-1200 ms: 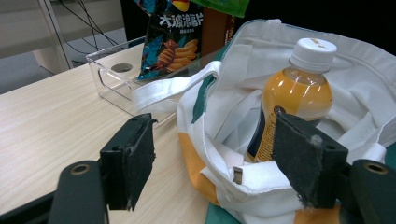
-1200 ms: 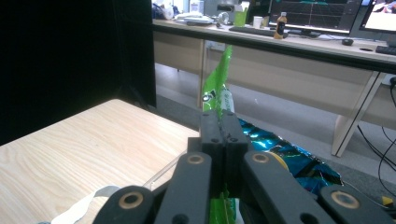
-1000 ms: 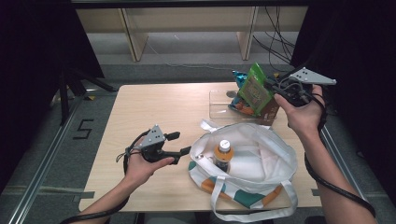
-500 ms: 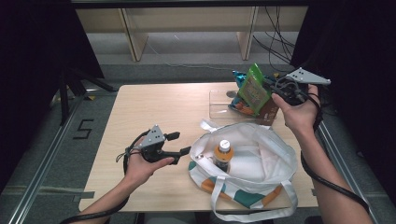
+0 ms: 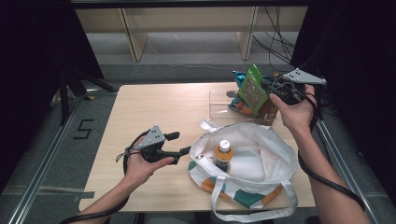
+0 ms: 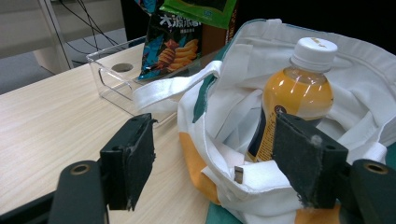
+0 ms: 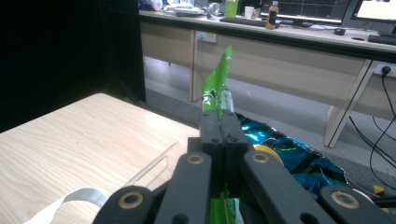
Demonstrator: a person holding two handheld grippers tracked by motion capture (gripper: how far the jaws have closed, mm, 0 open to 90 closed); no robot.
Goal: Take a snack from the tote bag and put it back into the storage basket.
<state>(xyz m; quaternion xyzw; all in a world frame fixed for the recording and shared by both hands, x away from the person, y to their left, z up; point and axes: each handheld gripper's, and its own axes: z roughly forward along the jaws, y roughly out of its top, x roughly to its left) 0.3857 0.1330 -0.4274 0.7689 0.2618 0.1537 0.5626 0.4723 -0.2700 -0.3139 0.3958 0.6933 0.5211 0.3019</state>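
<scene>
My right gripper is shut on a green snack packet and holds it upright above the clear plastic tray at the table's far right. In the right gripper view the jaws pinch the green packet edge-on. A white tote bag with orange and teal patches lies open at the front right. Inside it stands a bottle of orange drink. My left gripper stands open at the bag's left rim. The rim of the bag and the bottle lie between its pads.
A blue chip bag and a brown pack stand in the tray's right end; the blue bag leans on the tray. The tote's handles hang over the front edge. Bare tabletop spreads at the left.
The right hand has shifted very slightly with the green packet still held. The left hand and the bag have kept still.
</scene>
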